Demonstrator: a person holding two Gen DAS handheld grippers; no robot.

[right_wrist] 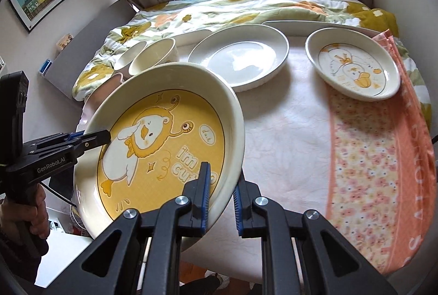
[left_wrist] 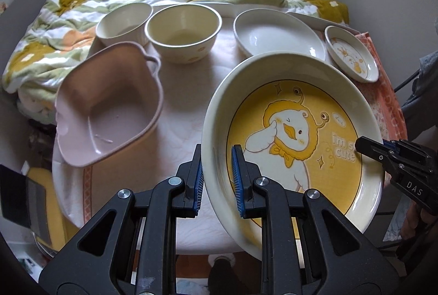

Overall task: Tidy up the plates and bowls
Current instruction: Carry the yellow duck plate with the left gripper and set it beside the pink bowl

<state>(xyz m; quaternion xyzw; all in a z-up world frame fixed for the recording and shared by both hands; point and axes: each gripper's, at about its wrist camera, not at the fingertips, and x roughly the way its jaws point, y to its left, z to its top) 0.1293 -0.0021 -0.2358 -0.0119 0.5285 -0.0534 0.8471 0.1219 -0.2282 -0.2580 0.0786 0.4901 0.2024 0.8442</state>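
A large yellow duck plate [left_wrist: 295, 130] [right_wrist: 164, 141] hangs tilted above the table, held at two rims. My left gripper [left_wrist: 217, 158] is shut on its left rim, and the same gripper [right_wrist: 105, 137] shows at the left of the right wrist view. My right gripper [right_wrist: 223, 185] is shut on the plate's right rim and shows as black fingers [left_wrist: 366, 145] at the far right of the left wrist view. On the table stand a pink square bowl [left_wrist: 109, 103], two cream bowls [left_wrist: 123, 23] [left_wrist: 183, 32], a white deep plate [left_wrist: 276, 34] [right_wrist: 241, 56] and a small duck plate [left_wrist: 353, 56] [right_wrist: 353, 67].
The round table [right_wrist: 287, 136] has a white cloth and an orange flowered cloth [right_wrist: 377, 158] on its right side. A flowered quilt [left_wrist: 82, 7] lies behind the dishes, with curtains and a window beyond. A hand [right_wrist: 35, 210] holds the left gripper's handle.
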